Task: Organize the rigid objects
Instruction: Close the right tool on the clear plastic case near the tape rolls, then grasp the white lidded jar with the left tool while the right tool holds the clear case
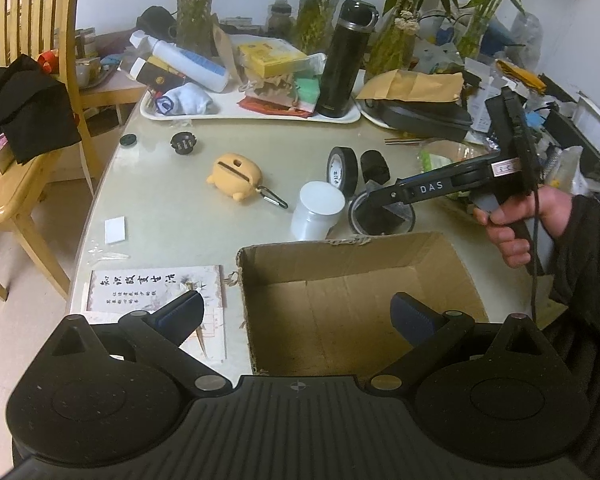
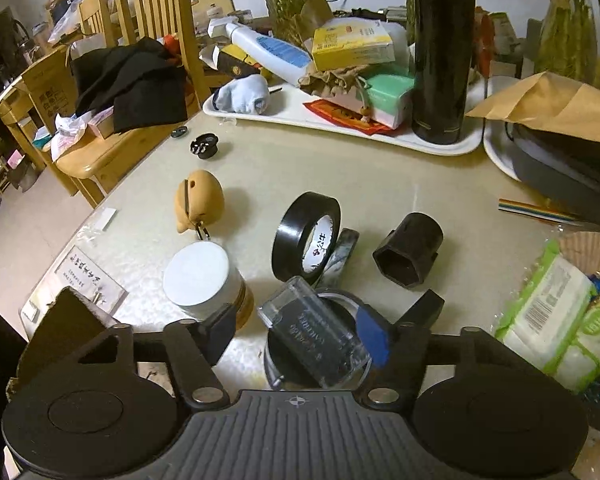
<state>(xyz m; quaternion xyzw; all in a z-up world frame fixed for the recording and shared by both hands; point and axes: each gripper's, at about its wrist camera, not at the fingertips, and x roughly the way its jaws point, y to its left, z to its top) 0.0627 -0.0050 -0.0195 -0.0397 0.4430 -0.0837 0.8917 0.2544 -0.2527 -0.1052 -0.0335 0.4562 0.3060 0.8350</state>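
Cluttered tabletop [image 1: 172, 208], pale and glossy, fills my left wrist view. My left tongs [image 1: 300, 312] hang over the empty cardboard box [image 1: 340, 280], fingers spread wide with nothing between them. At two o'clock from the box, my right hand [image 1: 524, 220] holds the other tongs, nosing down toward the clear round container [image 1: 380, 216]. A white-lidded jar [image 1: 318, 210] stands just beside that container at nine o'clock, a black tape roll [image 1: 342, 170] behind it at eleven, and a yellow earbud case [image 1: 236, 178] lies further off at ten.

From the right wrist view, my right tongs [image 2: 304, 334] straddle the clear plastic case [image 2: 316, 340] resting tilted on the round container [image 2: 320, 364]. The fingers stand partly apart; the blue pad [image 2: 374, 338] is close against the case at three o'clock, while I cannot tell whether the other pad touches. A black hex socket [image 2: 410, 250] sits at one o'clock.

I judge this the grasp step: next, pinch the case squarely, lift it, and carry it to the box.
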